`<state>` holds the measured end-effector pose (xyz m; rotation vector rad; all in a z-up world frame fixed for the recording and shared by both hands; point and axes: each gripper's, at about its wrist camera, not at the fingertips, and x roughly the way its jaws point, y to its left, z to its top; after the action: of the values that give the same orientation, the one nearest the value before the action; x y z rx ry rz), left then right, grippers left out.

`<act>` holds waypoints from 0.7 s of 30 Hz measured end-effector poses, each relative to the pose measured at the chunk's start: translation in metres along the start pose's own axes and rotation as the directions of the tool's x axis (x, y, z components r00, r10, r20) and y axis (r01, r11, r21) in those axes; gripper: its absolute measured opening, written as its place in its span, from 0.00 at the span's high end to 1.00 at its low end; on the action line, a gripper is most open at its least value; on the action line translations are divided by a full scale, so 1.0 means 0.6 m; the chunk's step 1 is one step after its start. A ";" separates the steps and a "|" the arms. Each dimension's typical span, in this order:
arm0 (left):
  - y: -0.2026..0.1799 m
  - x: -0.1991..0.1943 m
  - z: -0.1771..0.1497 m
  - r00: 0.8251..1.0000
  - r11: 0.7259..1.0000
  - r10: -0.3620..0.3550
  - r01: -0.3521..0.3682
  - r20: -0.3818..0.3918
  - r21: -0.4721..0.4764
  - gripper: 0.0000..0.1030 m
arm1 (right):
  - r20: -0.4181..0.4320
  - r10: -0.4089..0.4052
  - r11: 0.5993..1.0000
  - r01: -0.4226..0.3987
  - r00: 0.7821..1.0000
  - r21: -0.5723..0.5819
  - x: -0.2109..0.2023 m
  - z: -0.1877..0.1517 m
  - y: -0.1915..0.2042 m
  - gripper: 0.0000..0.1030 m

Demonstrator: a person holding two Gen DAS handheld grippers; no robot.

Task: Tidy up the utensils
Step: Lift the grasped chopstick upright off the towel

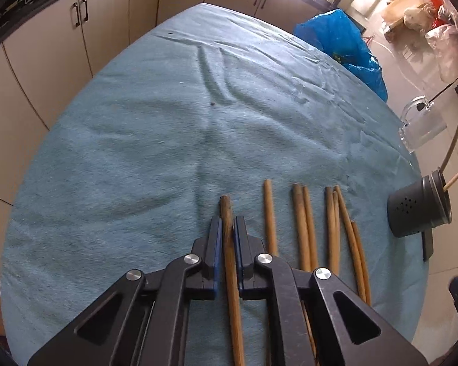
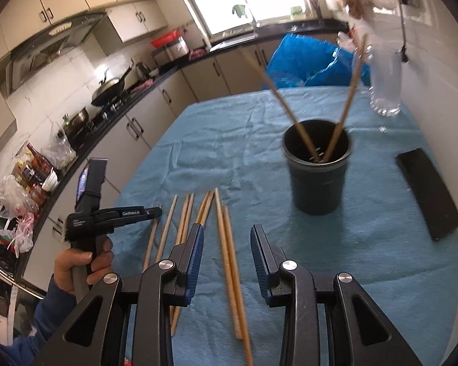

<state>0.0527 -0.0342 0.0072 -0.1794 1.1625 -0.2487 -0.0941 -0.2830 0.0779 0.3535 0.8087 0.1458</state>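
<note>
Several wooden chopsticks (image 1: 302, 228) lie side by side on the blue cloth; they also show in the right wrist view (image 2: 186, 216). My left gripper (image 1: 228, 222) is shut on the leftmost chopstick (image 1: 229, 244), low at the cloth; it also shows in the right wrist view (image 2: 157, 212). My right gripper (image 2: 227, 235) is open and empty above a pair of chopsticks (image 2: 229, 259). A dark holder cup (image 2: 317, 170) stands upright with two chopsticks (image 2: 345, 113) leaning in it; it also shows in the left wrist view (image 1: 418, 210).
A black flat case (image 2: 427, 192) lies right of the cup. A clear glass jug (image 2: 384, 79) stands at the far right corner. A blue plastic bag (image 2: 305, 61) sits beyond the table's far edge. Kitchen counters run along the left.
</note>
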 end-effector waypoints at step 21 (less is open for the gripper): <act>0.020 -0.005 -0.023 0.991 0.994 -0.091 0.084 0.101 0.068 0.92 | -0.315 -0.082 0.996 0.092 0.946 0.017 0.290 0.075 0.054 0.84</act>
<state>0.0398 -0.0218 0.0013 -0.1850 1.0432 -0.3495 0.0576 -0.2186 -0.0001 0.3279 1.1417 0.1078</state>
